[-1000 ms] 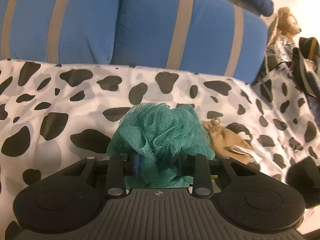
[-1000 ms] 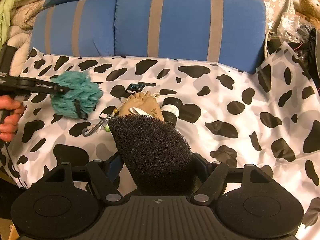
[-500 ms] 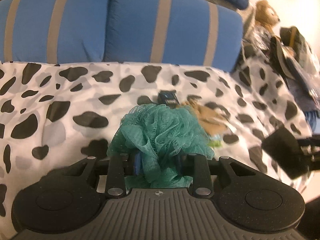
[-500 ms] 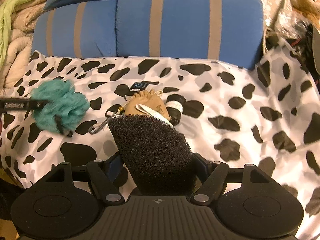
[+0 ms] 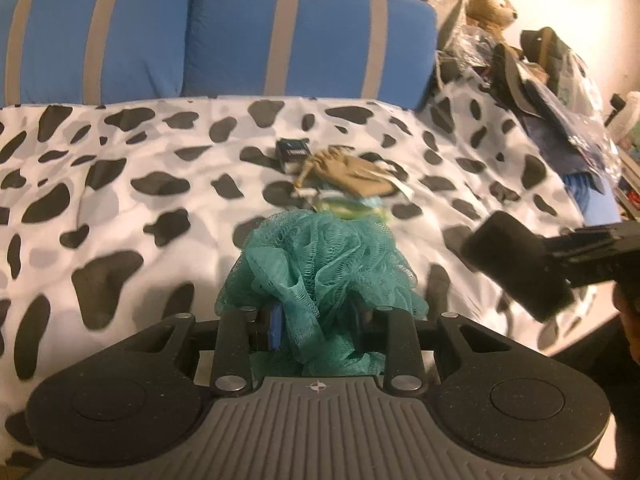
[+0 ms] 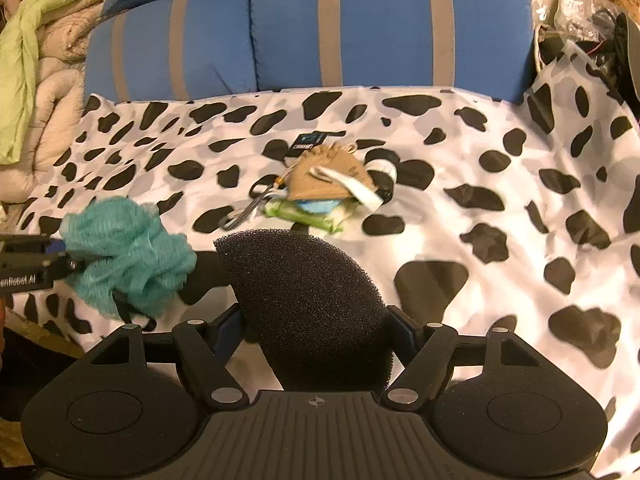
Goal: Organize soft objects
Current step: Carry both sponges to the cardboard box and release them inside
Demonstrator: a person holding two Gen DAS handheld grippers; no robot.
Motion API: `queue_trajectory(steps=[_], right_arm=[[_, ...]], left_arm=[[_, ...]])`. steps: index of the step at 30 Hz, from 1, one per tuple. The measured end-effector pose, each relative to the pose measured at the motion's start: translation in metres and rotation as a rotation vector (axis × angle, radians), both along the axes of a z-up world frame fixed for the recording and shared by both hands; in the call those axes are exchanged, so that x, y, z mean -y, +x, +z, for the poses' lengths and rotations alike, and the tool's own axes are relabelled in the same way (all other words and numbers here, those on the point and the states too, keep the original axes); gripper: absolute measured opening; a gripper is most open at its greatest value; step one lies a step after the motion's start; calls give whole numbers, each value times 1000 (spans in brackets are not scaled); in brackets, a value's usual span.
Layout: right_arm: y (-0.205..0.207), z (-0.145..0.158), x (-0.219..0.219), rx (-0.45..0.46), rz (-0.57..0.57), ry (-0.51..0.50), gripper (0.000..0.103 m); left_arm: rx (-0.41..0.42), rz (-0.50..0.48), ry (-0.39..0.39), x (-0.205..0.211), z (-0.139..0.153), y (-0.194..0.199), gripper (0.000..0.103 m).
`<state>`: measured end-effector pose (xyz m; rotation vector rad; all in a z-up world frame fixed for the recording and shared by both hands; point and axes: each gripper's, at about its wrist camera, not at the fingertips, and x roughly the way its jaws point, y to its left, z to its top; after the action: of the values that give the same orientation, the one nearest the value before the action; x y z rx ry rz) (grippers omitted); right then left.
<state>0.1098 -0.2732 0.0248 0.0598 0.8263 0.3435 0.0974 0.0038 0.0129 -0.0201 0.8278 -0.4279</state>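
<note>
Teal mesh pouf point(image 5: 320, 276) is pinched in the left gripper point(image 5: 318, 320), black foam sponge point(image 6: 308, 304) squeezed in the right gripper point(image 6: 316, 336), both above the spotted sheet point(image 6: 460, 152). Mesh is slippery; a loose pinch could drop it onto the clutter pile point(image 6: 320, 188).

A cow-print sheet point(image 6: 460, 160) is covering the bed, with a tan pouch point(image 6: 320, 178), a wipes pack point(image 6: 308, 210) and a small black box point(image 6: 306, 142) lying clustered mid-bed.

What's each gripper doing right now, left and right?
Left gripper: closed on the teal mesh bath pouf.
Right gripper: closed on the black foam sponge.
</note>
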Motion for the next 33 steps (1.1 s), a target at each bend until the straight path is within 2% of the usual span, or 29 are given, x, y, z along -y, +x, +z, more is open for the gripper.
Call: queue_trajectory(steps=[9,19,26,27,28,30,32,33], right_arm=[[-32,-7,-6,-70,-8,33,76],[-67,-21,-16,-181,-17,82,76],[-85,-35,-23,-305,-34,142,77],[-86,-37,-24,-321,-33,146,79],[-88,-39,-25,-337,-30,146,88],[-89,-40,-30,-339,-16,123,97],[-90,-38,-35,-323,-9,89,103],[-90,-38,-36,-321,-5,80,103]], left_arm=[[-48,-47,-8,2,-1,-48,31],[-126,-99,18,15,-8,-81,31],[-176,-102,38,20,-14,-93,32],[-188,-97,44,21,-16,-94,37],[-204,-90,53,22,-18,-94,40],[-233,-71,82,23,-22,-93,49],[-245,-60,97,23,-24,-92,50],[-248,-54,99,22,-24,-91,56]])
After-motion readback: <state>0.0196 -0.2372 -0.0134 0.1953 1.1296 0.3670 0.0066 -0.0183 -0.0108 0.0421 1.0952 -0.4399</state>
